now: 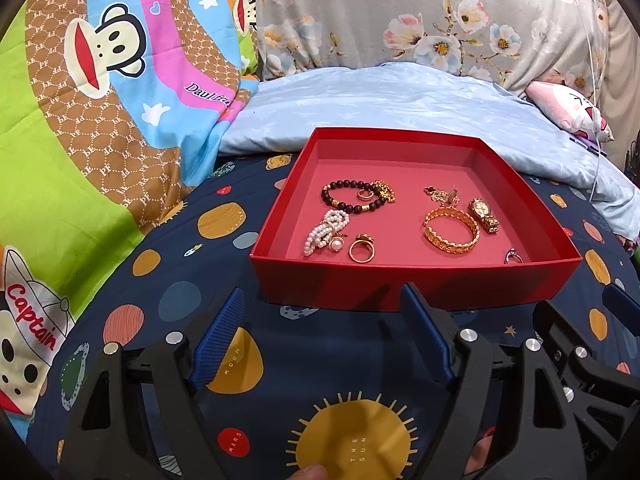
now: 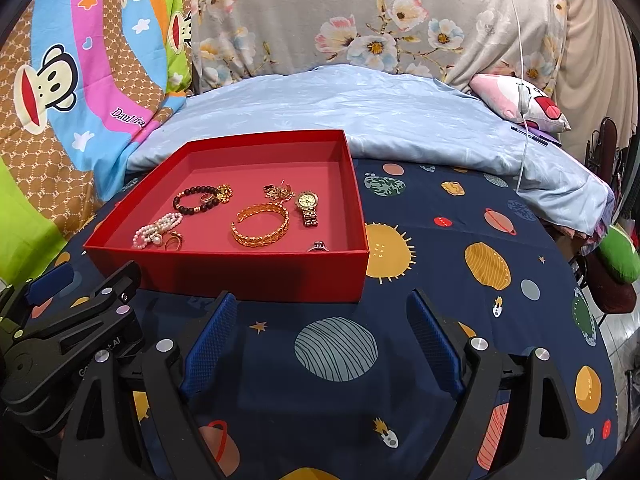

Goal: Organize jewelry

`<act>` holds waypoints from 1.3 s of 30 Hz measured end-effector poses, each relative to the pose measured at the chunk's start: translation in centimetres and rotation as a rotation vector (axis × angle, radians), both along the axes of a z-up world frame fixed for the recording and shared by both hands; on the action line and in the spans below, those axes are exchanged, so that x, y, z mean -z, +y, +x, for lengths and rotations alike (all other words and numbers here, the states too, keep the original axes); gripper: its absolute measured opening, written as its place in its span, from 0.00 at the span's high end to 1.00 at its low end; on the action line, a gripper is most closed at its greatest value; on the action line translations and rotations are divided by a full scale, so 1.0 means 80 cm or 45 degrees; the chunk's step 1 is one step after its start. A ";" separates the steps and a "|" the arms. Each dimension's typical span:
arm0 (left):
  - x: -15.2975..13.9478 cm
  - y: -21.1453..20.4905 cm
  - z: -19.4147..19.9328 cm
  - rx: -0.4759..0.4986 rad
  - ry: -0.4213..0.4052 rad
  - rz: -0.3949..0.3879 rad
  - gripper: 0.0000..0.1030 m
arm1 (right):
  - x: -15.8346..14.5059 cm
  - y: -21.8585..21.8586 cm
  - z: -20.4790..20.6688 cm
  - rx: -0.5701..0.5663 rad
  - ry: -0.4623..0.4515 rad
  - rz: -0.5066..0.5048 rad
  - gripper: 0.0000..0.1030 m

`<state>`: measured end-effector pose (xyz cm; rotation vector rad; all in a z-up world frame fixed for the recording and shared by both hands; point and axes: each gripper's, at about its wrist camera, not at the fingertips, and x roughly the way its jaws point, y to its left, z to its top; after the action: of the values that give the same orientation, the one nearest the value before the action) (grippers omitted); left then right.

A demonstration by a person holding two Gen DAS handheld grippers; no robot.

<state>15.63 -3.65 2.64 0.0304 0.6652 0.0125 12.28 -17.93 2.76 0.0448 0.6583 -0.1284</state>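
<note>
A shallow red box [image 1: 416, 284] [image 2: 240, 276] sits on the navy planet-print bedsheet and holds jewelry: a dark bead bracelet [image 1: 352, 196] [image 2: 196, 200], a pearl bracelet [image 1: 324, 232] [image 2: 156, 230], a gold ring [image 1: 362, 250] [image 2: 174, 242], a gold bangle [image 1: 451, 231] [image 2: 260, 224], a gold watch [image 1: 484, 212] [image 2: 308, 204], small gold pieces [image 1: 442, 194] [image 2: 278, 191] and a silver ring [image 1: 513, 257] [image 2: 318, 246]. My left gripper [image 1: 324, 296] is open and empty just in front of the box. My right gripper [image 2: 320, 300] is open and empty at the box's near right corner.
A light blue blanket [image 1: 400, 100] lies behind the box, with a floral pillow [image 1: 420, 12] and a monkey-print quilt [image 1: 100, 80] beyond. A white cable [image 2: 524, 80] hangs at the right. A pink plush pillow [image 2: 520, 100] lies far right.
</note>
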 end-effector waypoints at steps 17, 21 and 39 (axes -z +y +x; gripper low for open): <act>0.000 0.000 0.000 -0.002 0.004 0.002 0.25 | 0.000 0.002 0.001 -0.003 0.003 0.000 0.17; 0.001 -0.001 0.000 -0.002 0.010 0.005 0.26 | 0.000 0.001 0.001 -0.004 0.002 0.001 0.17; 0.002 -0.002 0.001 -0.014 0.016 0.017 0.26 | 0.000 0.001 0.000 -0.003 0.001 0.002 0.17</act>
<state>15.72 -3.78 2.47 0.0400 0.6780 0.0273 12.31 -17.86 2.77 0.0457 0.6593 -0.1260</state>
